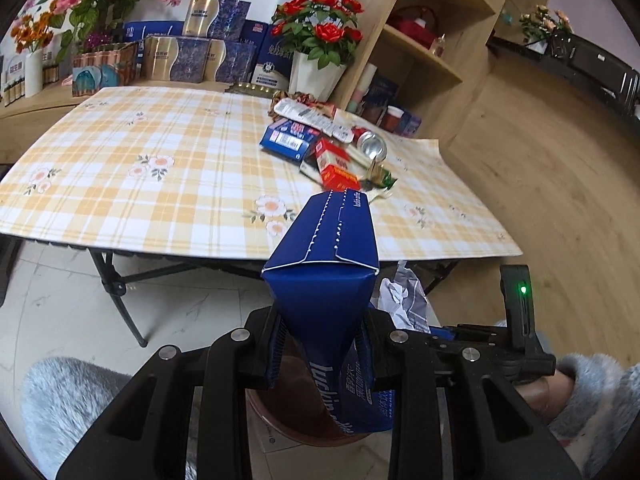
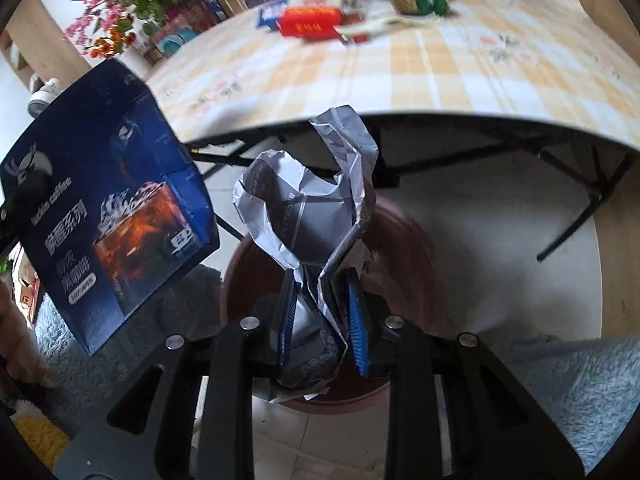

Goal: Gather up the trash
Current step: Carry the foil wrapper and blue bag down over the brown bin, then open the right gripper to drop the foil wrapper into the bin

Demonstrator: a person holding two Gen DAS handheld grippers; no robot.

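My left gripper (image 1: 322, 354) is shut on a dark blue coffee carton (image 1: 326, 256), held in the air in front of the table; the carton also shows at the left of the right wrist view (image 2: 108, 212). My right gripper (image 2: 322, 320) is shut on a crumpled grey-and-white paper wrapper (image 2: 308, 216), which also shows just right of the carton in the left wrist view (image 1: 402, 300). Both are held over a brown round bin (image 2: 404, 248) on the floor; the bin also shows under the carton (image 1: 288, 412). A pile of trash (image 1: 328, 144) with boxes and a can lies on the table.
The table has a yellow checked cloth (image 1: 160, 168) and black folding legs (image 1: 120, 288). Gift boxes and a vase of red roses (image 1: 320, 40) stand behind it. A wooden shelf (image 1: 432, 40) stands at the right. A grey fluffy rug (image 2: 560, 392) lies near the bin.
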